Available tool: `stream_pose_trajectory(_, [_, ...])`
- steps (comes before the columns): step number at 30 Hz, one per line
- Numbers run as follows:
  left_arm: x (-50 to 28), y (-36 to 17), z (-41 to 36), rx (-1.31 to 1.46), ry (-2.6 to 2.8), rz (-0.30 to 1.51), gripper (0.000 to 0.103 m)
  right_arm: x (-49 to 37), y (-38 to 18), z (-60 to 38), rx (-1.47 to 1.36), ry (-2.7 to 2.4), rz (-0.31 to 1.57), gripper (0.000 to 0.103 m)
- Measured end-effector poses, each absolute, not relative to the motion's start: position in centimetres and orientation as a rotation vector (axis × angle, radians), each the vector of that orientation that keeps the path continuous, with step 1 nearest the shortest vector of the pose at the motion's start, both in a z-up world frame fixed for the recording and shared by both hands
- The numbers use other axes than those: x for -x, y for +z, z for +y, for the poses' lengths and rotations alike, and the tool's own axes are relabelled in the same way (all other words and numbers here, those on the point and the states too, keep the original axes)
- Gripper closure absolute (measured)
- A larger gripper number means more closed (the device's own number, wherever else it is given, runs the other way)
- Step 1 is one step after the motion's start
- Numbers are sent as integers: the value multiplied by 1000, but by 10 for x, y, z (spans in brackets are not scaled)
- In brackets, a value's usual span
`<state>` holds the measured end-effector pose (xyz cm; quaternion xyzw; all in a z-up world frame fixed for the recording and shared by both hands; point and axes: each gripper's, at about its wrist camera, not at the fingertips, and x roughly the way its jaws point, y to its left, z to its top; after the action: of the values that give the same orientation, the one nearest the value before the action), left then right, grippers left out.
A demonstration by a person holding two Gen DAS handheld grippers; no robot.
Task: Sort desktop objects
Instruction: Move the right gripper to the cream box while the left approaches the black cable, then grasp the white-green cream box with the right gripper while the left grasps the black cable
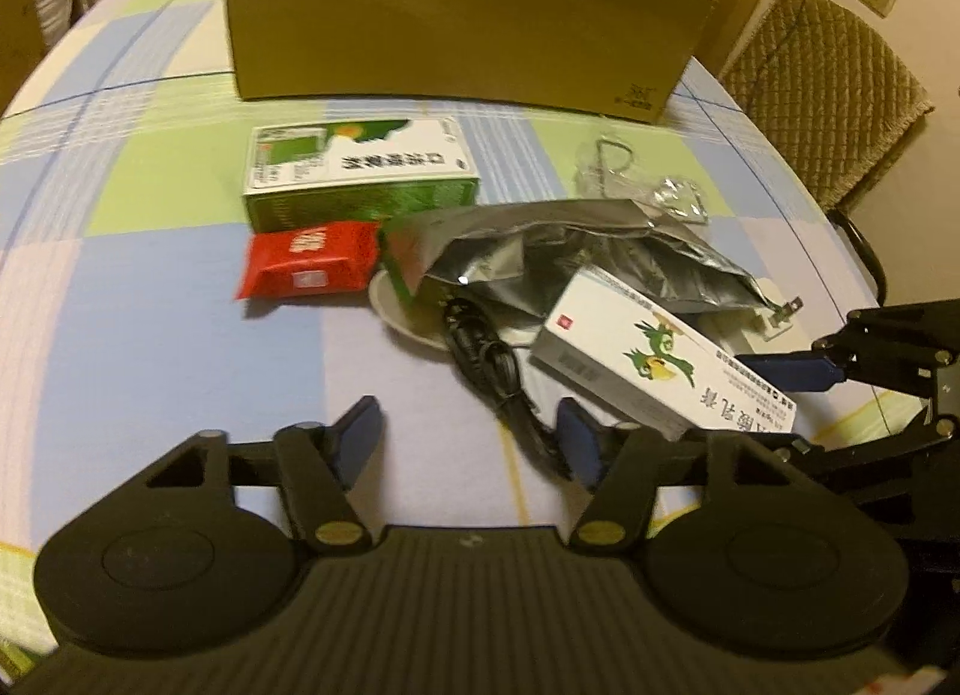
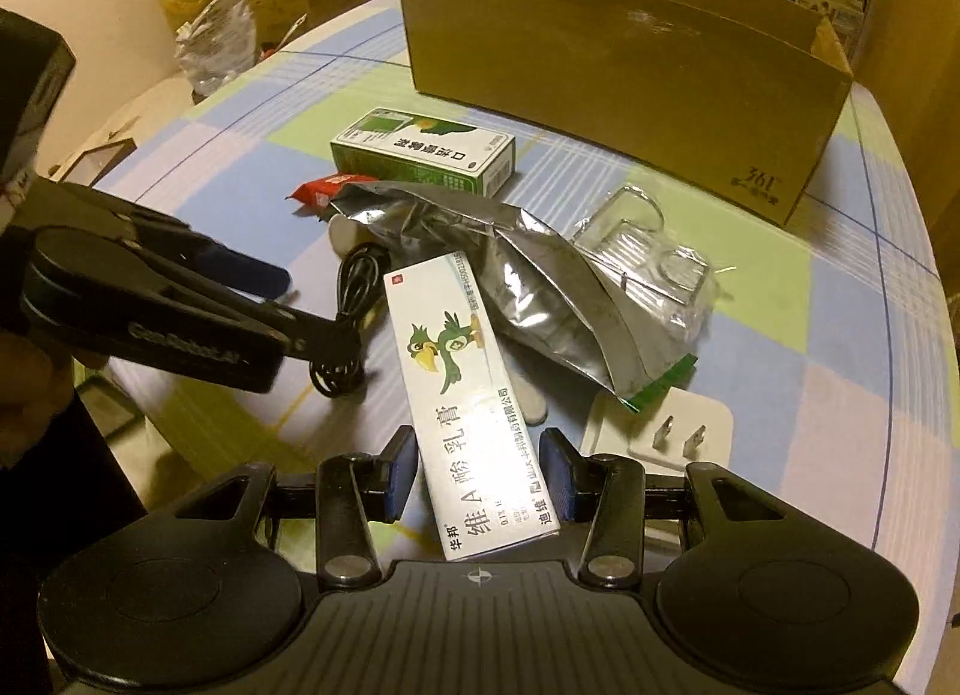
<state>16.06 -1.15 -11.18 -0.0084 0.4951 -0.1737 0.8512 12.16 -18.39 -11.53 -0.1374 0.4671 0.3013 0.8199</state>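
My right gripper has its blue pads on both sides of a white ointment box with a green bird, which also shows in the left wrist view. The left pad shows a small gap to the box. My left gripper is open and empty above the tablecloth, beside a coiled black cable. It also shows in the right wrist view. A silver foil bag, a green medicine box and a red packet lie in the pile.
An open cardboard box stands at the back of the table. A clear plastic blister and a white plug adapter lie to the right. A padded chair stands beyond the table's right edge.
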Motion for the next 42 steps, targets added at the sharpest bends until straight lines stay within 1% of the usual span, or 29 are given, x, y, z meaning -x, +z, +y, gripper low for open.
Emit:
stream_pose_trajectory(3, [-162,-115,-17,-18,-377,1037,52,-122,-115,-186,285,640,1000,61])
stream_pose_trajectory(4, [-162,-115,-18,-33,-382,1038,56,-122,-115,-187,281,640,1001,61])
stream_pose_trajectory(5, [-162,-113,-16,-38,-391,1041,62,-121,-114,-187,277,640,1002,62])
stream_pose_trajectory(9, [-159,-107,-8,-81,-396,1053,75,-119,-112,-188,267,636,1001,62])
stream_pose_trajectory(11, [-156,-106,-4,-126,-375,1053,78,-119,-111,-186,267,634,1001,62])
stream_pose_trajectory(14, [-155,-106,3,-112,-366,1059,79,-119,-111,-184,263,633,1002,62])
stream_pose_trajectory(18, [-157,-105,5,-25,-357,1052,78,-120,-113,-184,250,628,1006,62])
stream_pose_trajectory(19, [-159,-106,4,-5,-355,1051,77,-120,-113,-185,248,628,1007,62])
stream_pose_trajectory(20, [-160,-107,3,19,-354,1048,71,-120,-113,-185,247,627,1009,62])
stream_pose_trajectory(22, [-164,-110,-1,46,-348,1052,69,-120,-114,-185,243,625,1013,62])
stream_pose_trajectory(30, [-168,-115,-12,16,-361,1048,70,-119,-116,-184,238,622,1015,62])
stream_pose_trajectory(31, [-168,-114,-13,-3,-367,1055,72,-119,-116,-185,237,622,1014,62])
stream_pose_trajectory(32, [-167,-114,-12,-19,-376,1060,76,-118,-115,-185,235,621,1013,62])
stream_pose_trajectory(33, [-166,-112,-11,-39,-381,1063,77,-118,-115,-185,234,621,1011,62])
stream_pose_trajectory(37, [-159,-108,-4,-164,-352,1058,77,-118,-112,-186,228,618,1003,62])
stream_pose_trajectory(42, [-157,-110,7,-110,-352,1057,77,-118,-115,-182,222,613,1005,62])
